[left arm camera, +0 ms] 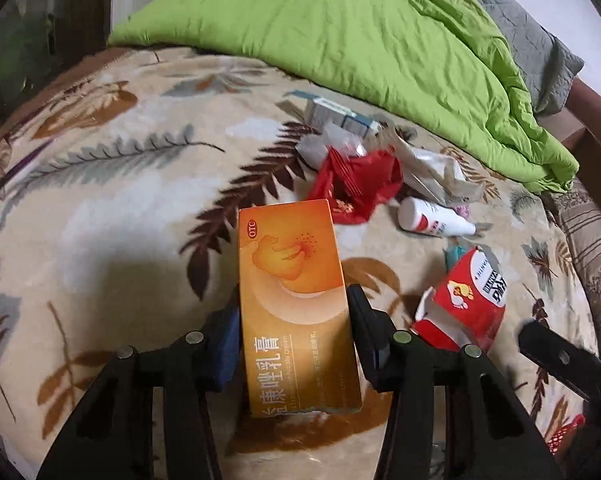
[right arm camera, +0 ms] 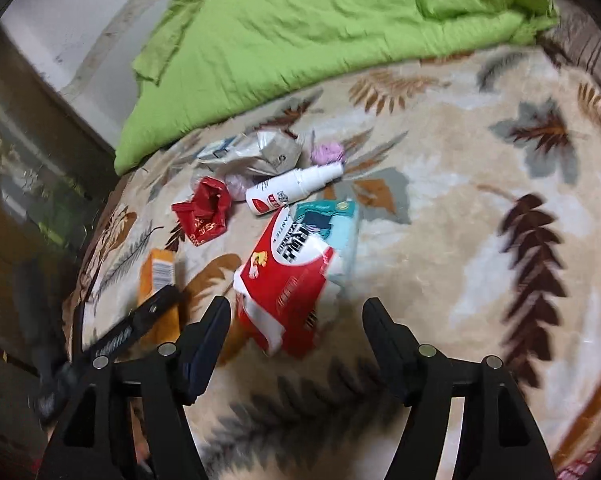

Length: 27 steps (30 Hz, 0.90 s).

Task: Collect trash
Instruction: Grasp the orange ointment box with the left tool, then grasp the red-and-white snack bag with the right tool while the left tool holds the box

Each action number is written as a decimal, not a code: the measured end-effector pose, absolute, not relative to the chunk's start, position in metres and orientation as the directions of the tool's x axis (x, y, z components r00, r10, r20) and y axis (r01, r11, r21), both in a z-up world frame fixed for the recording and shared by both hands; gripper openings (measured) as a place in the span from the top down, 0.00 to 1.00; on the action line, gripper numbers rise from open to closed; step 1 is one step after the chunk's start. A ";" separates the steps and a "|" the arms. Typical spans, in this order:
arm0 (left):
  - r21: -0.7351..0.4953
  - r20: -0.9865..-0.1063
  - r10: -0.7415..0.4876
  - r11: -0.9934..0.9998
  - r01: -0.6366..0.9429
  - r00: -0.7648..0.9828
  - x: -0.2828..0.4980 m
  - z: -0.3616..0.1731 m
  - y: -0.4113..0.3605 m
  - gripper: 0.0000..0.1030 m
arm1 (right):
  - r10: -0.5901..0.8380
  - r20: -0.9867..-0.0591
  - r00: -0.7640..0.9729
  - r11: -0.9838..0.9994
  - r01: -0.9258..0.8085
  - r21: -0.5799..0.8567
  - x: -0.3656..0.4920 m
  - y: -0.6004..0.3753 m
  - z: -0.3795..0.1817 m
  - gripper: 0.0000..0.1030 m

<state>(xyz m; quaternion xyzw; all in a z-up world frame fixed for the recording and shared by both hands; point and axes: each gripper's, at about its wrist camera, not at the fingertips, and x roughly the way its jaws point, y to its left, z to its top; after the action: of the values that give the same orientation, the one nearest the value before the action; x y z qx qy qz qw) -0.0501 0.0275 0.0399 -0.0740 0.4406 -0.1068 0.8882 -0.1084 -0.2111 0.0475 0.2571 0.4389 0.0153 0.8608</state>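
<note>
Left gripper [left arm camera: 294, 308] clamped on orange ointment box [left arm camera: 296, 300]; right gripper [right arm camera: 296, 320] wide open, nothing held.

Box stands lengthwise between the left pads, above the leaf-print blanket [left arm camera: 100, 200] on the bed. Red-and-white torn carton [right arm camera: 288, 280] lies just beyond the right fingertips, partly over a teal packet [right arm camera: 336, 224]. Farther: white spray bottle [right arm camera: 292, 192], red wrapper [right arm camera: 204, 210], crumpled plastic bag [right arm camera: 260, 152], then green quilt [right arm camera: 320, 32].

spray bottle [right arm camera: 291, 189] behind torn carton [right arm camera: 288, 280] | both on blanket [right arm camera: 460, 240]
</note>
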 end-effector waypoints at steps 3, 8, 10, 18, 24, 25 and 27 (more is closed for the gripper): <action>-0.239 -0.769 -0.260 0.964 0.115 0.585 -0.047 0.038 0.034 0.54 | 0.209 -0.777 0.593 0.879 0.234 0.415 -0.088 -0.205 0.039 0.29; -0.252 -0.775 -0.268 0.961 0.109 0.573 -0.044 0.033 0.038 0.54 | 0.157 -0.801 0.578 0.895 0.260 0.363 -0.070 -0.197 0.023 0.37; -0.250 -0.772 -0.267 0.962 0.111 0.577 -0.045 0.033 0.038 0.54 | 0.148 -0.795 0.589 0.902 0.248 0.352 -0.073 -0.196 0.025 0.45; -0.234 -0.753 -0.289 0.957 0.170 0.590 -0.055 0.041 0.017 0.54 | 0.178 -0.736 0.654 0.898 0.198 0.393 -0.109 -0.212 0.042 0.90; -0.234 -0.740 -0.313 0.950 0.208 0.595 -0.064 0.048 -0.003 0.54 | 0.262 -0.683 0.682 0.870 0.140 0.473 -0.119 -0.217 0.050 0.96; -0.225 -0.740 -0.309 0.951 0.213 0.597 -0.066 0.048 -0.006 0.54 | 0.263 -0.681 0.684 0.868 0.141 0.477 -0.120 -0.218 0.050 0.96; -0.221 -0.738 -0.310 0.950 0.219 0.600 -0.068 0.049 -0.009 0.54 | 0.269 -0.673 0.689 0.865 0.135 0.484 -0.120 -0.220 0.052 0.94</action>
<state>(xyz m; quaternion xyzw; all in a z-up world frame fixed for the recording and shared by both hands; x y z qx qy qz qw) -0.0680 -0.0091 0.0487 -0.0539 0.4221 -0.1484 0.8927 -0.1204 -0.2200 0.0517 0.2575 0.3924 0.0378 0.8822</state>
